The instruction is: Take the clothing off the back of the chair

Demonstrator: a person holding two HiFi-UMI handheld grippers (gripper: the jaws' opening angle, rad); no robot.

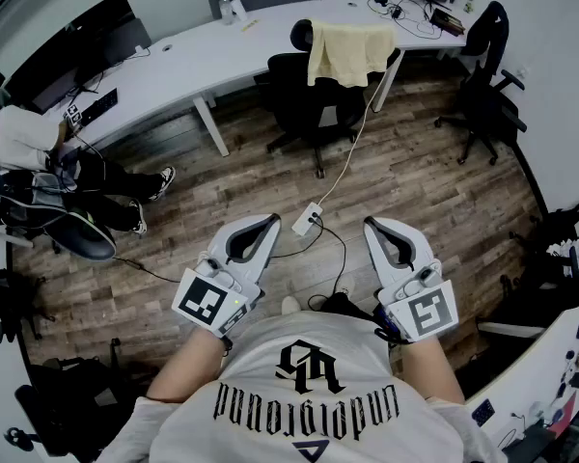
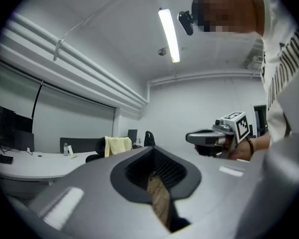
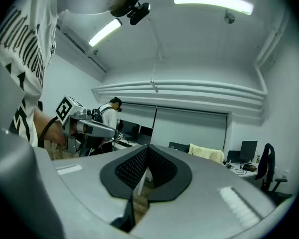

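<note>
A pale yellow garment [image 1: 349,52] hangs over the back of a black office chair [image 1: 314,95] at the white desk, far ahead of me. It shows small in the left gripper view as the garment [image 2: 117,145] and in the right gripper view as the garment [image 3: 207,153]. My left gripper [image 1: 267,222] and right gripper [image 1: 373,225] are held level close to my body, side by side, both shut with nothing between the jaws. Each sees the other: the right gripper [image 2: 190,136] and the left gripper [image 3: 111,129].
A long white desk [image 1: 222,51] curves along the far wall with monitors and cables. A white power strip [image 1: 308,219] and its cable lie on the wood floor between me and the chair. A second black chair [image 1: 487,75] stands at the right. A person [image 1: 39,162] sits at left.
</note>
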